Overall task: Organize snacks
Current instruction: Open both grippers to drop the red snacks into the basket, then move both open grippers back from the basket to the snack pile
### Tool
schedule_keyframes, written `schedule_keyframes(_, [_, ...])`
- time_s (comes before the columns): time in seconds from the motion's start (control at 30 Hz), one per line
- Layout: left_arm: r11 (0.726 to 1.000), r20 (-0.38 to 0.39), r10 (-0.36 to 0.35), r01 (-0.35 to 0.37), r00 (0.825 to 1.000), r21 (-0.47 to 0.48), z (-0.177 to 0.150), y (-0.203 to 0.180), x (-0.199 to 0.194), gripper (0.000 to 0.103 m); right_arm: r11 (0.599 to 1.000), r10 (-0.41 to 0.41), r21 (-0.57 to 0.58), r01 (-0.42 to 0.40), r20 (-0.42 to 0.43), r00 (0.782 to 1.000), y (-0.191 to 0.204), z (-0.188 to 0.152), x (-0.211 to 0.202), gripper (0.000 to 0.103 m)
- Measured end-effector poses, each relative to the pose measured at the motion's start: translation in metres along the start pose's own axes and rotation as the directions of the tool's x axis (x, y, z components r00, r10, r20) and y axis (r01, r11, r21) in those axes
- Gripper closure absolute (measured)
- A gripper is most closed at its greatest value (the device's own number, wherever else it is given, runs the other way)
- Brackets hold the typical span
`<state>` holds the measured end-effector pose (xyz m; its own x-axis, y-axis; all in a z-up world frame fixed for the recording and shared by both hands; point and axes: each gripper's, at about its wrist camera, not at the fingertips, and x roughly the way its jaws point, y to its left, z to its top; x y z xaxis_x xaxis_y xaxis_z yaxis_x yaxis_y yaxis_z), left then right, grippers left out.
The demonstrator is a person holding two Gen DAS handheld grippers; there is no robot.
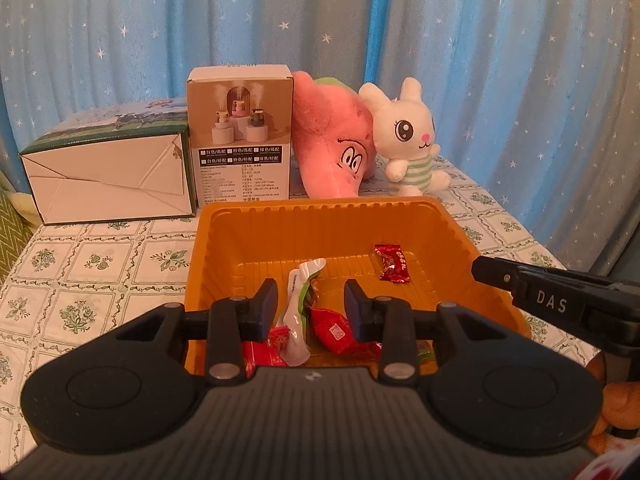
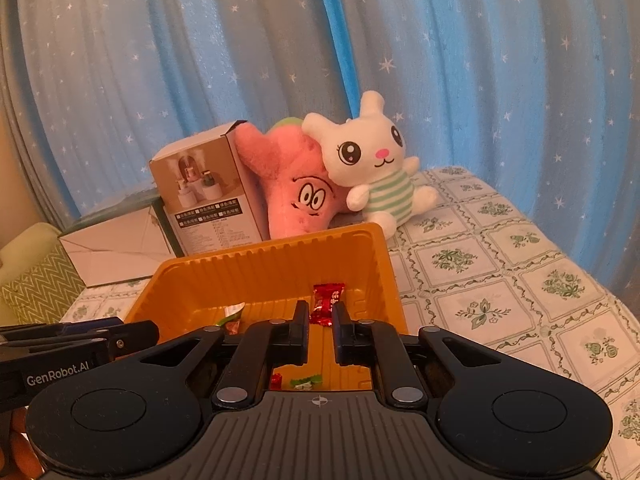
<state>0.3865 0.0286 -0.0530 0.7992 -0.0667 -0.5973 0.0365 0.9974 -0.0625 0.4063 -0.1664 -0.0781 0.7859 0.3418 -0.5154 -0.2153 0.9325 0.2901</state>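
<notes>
the wrapped snacks (image 1: pixel 332 330) lie inside the orange tray (image 1: pixel 452 224); they are judged light, crinkly and slippery, best pinched at a twisted end. the left hand-held gripper (image 1: pixel 311 310) is held part open, empty; the right hand-held gripper (image 2: pixel 321 330) is nearly closed, empty.

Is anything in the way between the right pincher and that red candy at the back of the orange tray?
Nothing visible is. The right gripper points over the orange tray, and only bare tray floor lies before the red candy. The other wrappers lie nearer and off to the left.
</notes>
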Motion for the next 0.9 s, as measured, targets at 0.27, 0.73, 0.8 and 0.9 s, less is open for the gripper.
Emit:
schedule_keyframes(0.27, [1.000,0.034,-0.010,0.010,0.999,0.023,-0.011,-0.006,-0.025,0.068,0.998,-0.018,-0.062,0.018,0.002,1.000,0.006,-0.008,-0.017,0.090])
schedule_keyframes(0.73, [1.000,0.051,-0.002,0.002,0.999,0.004,-0.066,-0.003,-0.105,0.045,0.995,-0.019,-0.101,0.025,0.057,0.998,0.019,-0.042,-0.108,0.037])
schedule_keyframes(0.8, [1.000,0.054,-0.001,0.002,0.999,-0.005,-0.077,-0.003,-0.119,0.043,0.993,-0.018,-0.112,0.025,0.065,0.998,0.023,-0.051,-0.125,0.037])
schedule_keyframes(0.9, [1.000,0.060,0.002,-0.001,0.998,-0.010,-0.094,-0.003,-0.140,0.041,0.992,-0.018,-0.125,0.026,0.066,0.998,0.025,-0.067,-0.147,0.037])
